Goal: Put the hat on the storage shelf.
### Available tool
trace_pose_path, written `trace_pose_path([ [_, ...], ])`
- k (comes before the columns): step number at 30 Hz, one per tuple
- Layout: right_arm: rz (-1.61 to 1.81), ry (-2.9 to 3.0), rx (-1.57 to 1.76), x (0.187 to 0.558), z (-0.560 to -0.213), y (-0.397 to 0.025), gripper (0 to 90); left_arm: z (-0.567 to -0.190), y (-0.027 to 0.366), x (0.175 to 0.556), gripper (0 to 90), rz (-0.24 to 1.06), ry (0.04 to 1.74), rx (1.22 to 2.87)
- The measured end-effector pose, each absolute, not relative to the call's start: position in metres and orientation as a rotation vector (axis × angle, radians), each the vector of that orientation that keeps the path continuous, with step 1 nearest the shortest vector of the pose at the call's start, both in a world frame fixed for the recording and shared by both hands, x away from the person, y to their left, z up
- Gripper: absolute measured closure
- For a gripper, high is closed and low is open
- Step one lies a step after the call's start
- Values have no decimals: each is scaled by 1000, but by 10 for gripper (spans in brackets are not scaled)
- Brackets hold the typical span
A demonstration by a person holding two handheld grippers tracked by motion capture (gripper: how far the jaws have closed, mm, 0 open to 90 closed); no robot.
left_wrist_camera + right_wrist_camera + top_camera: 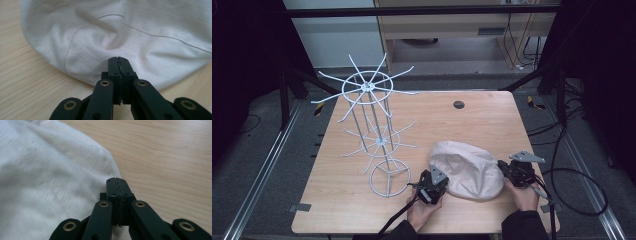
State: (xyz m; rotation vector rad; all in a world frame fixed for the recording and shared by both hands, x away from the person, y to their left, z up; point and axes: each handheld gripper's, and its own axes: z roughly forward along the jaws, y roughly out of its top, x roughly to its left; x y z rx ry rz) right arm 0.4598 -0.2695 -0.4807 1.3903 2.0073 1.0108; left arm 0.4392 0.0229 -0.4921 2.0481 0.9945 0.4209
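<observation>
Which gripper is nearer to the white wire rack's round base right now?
Left. The left gripper sits just right of the wire rack's base ring, at the cloth hat's left edge. The right gripper is at the hat's far right edge, with the hat between it and the rack.

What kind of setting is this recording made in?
Probably a lab or recording rig, not a home: a bare wooden table on a black frame, cables on the grey floor, and a white wire rack and white cloth hat set out as props.

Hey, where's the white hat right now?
In the high view the hat lies on the table's near right part, between the left gripper and right gripper, right of the wire rack.
</observation>
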Motion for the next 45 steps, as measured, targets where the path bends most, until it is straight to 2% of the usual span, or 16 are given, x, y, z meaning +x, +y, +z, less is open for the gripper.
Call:
trace_pose_path([
  [14, 1041, 2122, 1321, 418, -480, -262, 900, -490, 19, 477, 896, 461, 1084, 2017],
  [22, 1054, 2093, 1308, 412, -471, -262, 888, -475, 31, 461, 859, 491, 1018, 2055],
  [26, 1088, 2046, 1288, 408, -454, -263, 836, -456, 52, 437, 826, 501, 935, 2098],
  [30, 1102, 2052, 1278, 407, -436, -259, 736, -442, 82, 412, 759, 468, 894, 2104],
  [31, 1102, 2052, 1278, 407, -436, -259, 736, -441, 88, 408, 759, 465, 891, 2095],
  [36, 1085, 2067, 1282, 409, -425, -250, 625, -434, 129, 385, 688, 490, 876, 2099],
  [41, 1078, 2095, 1267, 412, -419, -242, 565, -436, 155, 376, 616, 529, 905, 2062],
  [45, 1077, 2100, 1265, 413, -417, -237, 534, -438, 179, 374, 592, 526, 964, 2022],
])
